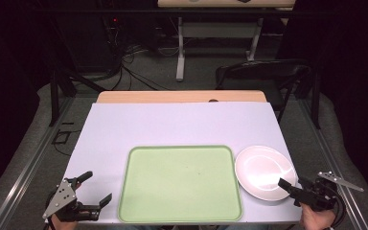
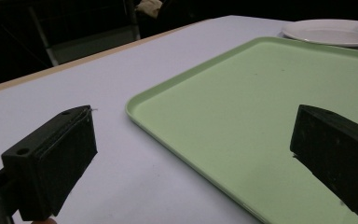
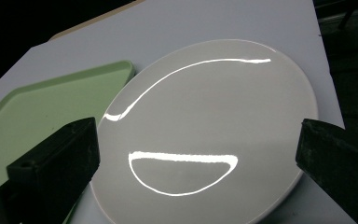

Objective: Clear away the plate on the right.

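A dim lab: cables (image 1: 124, 62) tangle over grey carpet (image 1: 196, 72), metal rails (image 1: 24, 172) fence the covered worktop (image 1: 172, 124).

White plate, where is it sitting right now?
The round glossy white plate lies on the table's near right, just right of the green rectangular tray, with the open right tool at its near edge.

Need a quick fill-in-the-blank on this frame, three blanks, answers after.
1. The round white glossy plate lies to the ____ of the rectangular pale green plastic tray.
2. The tray holds ____.
3. The left gripper and the right gripper both have jaws that stand ____.

Answers: right; nothing; open
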{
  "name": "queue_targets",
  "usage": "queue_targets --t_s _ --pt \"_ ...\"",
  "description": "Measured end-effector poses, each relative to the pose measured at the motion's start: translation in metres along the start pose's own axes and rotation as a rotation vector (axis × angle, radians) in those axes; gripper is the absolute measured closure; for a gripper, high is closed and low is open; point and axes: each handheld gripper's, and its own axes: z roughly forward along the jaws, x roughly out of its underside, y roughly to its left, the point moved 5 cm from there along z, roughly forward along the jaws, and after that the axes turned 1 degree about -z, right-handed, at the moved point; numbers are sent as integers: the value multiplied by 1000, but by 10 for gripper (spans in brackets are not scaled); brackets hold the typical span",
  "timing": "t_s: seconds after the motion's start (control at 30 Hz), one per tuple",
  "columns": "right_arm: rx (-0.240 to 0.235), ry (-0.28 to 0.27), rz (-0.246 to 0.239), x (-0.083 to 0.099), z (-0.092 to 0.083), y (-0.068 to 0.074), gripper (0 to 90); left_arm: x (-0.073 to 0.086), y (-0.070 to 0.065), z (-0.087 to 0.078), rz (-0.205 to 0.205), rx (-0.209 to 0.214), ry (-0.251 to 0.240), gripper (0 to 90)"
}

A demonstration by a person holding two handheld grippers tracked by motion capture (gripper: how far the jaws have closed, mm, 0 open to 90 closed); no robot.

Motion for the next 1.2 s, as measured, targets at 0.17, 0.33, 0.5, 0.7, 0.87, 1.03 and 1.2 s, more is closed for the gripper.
queue_targets --t_s 0.17,0.33,0.5,0.7,0.87,1.03,1.2 --pt "7 13 45 2 1 -7 0 0 0 0 0 0 1 2" --pt "7 19 81 4 3 -11 10 0 0 0 2 -1 0 2" --pt "8 10 142 6 3 -17 49 0 0 0 2 -1 1 2" --pt "11 0 199 10 6 -22 132 0 -1 1 5 0 5 2" --pt "24 -6 266 13 7 -27 180 0 -1 1 5 -2 6 2" --pt "23 -15 346 16 10 -32 233 1 -1 2 8 -2 10 2" --pt "29 -32 375 17 13 -34 285 1 -1 2 12 -3 13 2"
